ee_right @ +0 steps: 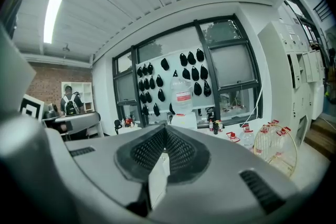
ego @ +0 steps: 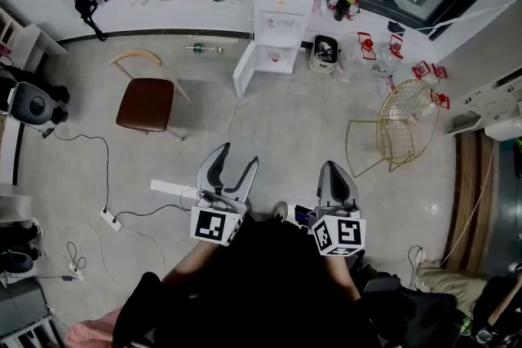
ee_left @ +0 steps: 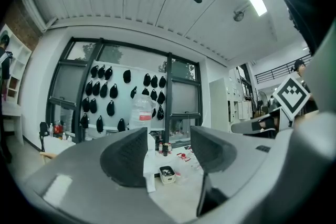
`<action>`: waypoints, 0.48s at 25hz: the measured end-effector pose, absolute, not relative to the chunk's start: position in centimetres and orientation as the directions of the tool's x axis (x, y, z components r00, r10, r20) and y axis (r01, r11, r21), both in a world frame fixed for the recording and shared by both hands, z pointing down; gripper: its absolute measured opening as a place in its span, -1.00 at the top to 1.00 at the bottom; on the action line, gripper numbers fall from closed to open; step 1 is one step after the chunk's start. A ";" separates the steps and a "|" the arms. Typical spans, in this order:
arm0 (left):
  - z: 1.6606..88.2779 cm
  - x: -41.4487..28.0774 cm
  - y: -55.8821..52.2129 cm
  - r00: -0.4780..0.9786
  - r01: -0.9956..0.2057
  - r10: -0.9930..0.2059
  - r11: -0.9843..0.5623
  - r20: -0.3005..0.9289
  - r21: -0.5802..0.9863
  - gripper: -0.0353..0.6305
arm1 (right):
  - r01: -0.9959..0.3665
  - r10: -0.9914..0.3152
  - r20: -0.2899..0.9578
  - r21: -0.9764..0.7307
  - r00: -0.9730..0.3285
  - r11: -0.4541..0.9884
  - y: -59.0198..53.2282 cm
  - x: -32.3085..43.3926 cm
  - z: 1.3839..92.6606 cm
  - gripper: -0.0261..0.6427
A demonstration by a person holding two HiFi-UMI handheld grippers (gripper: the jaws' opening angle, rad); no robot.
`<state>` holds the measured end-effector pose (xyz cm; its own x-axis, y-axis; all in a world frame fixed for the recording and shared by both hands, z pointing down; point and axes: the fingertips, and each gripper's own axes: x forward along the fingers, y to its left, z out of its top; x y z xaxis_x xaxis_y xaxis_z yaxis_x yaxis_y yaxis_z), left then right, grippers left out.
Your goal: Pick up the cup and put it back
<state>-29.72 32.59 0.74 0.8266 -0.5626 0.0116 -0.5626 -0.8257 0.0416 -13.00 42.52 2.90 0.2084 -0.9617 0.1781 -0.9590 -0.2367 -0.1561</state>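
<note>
Currently, the left tool [ego: 239, 156] is held spread with nothing between its jaws, and the right tool [ego: 333, 167] is pressed together, empty. No cup can be made out; the water dispenser [ego: 281, 16] across the floor [ego: 285, 126] should be approached first, tools kept level.

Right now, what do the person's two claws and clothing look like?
The left claw and right claw are both light grey plastic, each with two curved, tapering jaws lined with dark ribbed pads. Each carries a white cube printed with black square markers. The person wears a black top.
</note>
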 end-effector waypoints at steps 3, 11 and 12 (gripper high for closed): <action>0.7 -30.1 32.4 0.826 -0.563 -0.563 -0.824 0.012 0.058 0.18 | -0.960 -0.962 0.179 -0.154 0.206 -0.234 42.4 -13.4 3.0 0.94; 1.2 -31.3 31.4 0.836 -0.549 -0.548 -0.834 0.021 0.054 0.18 | -0.959 -0.959 0.179 -0.140 0.220 -0.246 41.3 -14.8 2.6 0.94; 1.2 -31.5 31.3 0.837 -0.547 -0.547 -0.835 0.020 0.059 0.18 | -0.958 -0.958 0.180 -0.139 0.224 -0.250 41.2 -14.9 2.7 0.94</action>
